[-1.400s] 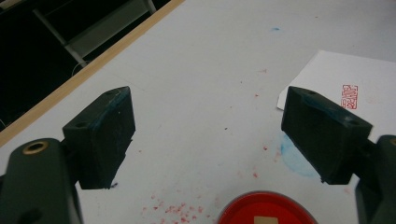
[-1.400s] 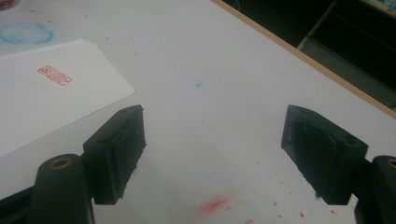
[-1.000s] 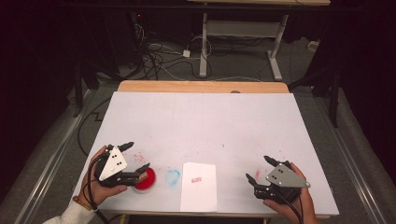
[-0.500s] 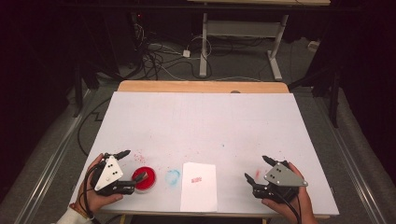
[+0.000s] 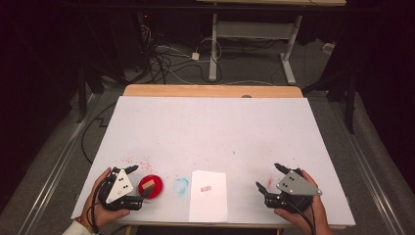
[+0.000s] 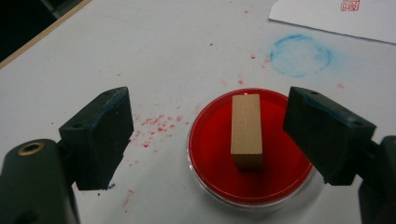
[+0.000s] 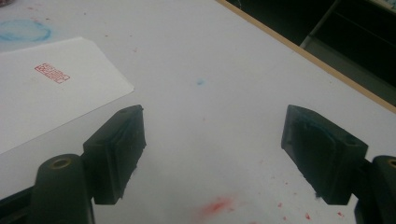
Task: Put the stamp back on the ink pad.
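A white surface [image 5: 215, 132] carries a few things near the person's edge. At about 7 o'clock on it sits a round red dish [image 5: 150, 187] with a clear rim, and a small wooden block [image 6: 246, 130] lies flat inside it, its long side running away from the camera in the left gripper view. The left gripper [image 5: 131, 183] is held in the person's left hand [image 5: 95, 208] just at 9 o'clock of the dish, with its jaws spread wide. In the left gripper view the block lies between the two jaws but nearer the right-hand one; neither jaw touches the block, and the right-hand jaw hangs over the dish's rim while the left-hand jaw stands over bare surface speckled with red ink spots [image 6: 154, 126].

Just at 3 o'clock of the dish is a faint blue ring stain [image 5: 181, 185], and beside that a white sheet of paper [image 5: 209, 195] bearing a small red stamp mark [image 5: 206, 188].

The right gripper [image 5: 270, 177] is held in the right hand [image 5: 308, 210] near 5 o'clock on the surface, well apart from the dish and the block. Its jaws are also spread wide with nothing between them but bare surface. In the right gripper view the paper's corner lies at 10 o'clock beyond the left-hand jaw, and a red smear [image 7: 216, 205] marks the surface low between the jaws.
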`<state>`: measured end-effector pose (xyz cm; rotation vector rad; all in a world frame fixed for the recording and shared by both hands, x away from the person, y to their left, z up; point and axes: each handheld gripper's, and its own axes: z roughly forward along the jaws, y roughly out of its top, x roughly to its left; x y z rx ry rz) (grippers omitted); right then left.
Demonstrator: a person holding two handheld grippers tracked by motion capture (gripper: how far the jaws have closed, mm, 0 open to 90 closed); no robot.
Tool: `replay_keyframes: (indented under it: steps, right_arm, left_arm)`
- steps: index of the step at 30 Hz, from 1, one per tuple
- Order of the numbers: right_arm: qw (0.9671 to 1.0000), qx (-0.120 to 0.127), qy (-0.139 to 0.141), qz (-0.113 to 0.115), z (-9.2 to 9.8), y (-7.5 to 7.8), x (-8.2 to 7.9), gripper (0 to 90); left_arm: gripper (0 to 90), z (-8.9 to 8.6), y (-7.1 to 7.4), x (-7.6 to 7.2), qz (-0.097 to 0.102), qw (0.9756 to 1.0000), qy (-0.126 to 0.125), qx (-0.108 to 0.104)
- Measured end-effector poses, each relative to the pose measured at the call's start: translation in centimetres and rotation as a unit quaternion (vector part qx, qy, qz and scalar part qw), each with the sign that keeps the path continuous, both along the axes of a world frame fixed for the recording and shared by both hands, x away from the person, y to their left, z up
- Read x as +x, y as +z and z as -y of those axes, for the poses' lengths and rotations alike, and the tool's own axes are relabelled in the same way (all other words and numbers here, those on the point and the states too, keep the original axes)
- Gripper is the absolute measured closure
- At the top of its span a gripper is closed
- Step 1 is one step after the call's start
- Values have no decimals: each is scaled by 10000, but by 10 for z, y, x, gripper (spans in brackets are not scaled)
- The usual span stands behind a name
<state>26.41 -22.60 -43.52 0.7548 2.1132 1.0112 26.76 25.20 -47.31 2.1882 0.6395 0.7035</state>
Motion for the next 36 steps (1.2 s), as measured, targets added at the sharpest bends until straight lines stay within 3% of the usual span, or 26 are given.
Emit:
replay_keyframes:
  steps: [6,9,17,36]
  right_arm:
    - [10000,-44,6,41,1,1,-2,222]
    - [9999,-61,-4,98,0,3,-5,222]
    - [9999,-108,20,70,-2,1,-7,225]
    - [9999,-102,22,62,0,1,-7,223]
  left_arm:
    - [158,2,2,-2,68,10000,-15,-54]
    - [158,3,1,-3,62,9999,-84,31]
    - [158,2,4,-1,76,9998,-96,-123]
    - [158,2,6,-1,94,9996,-101,-230]
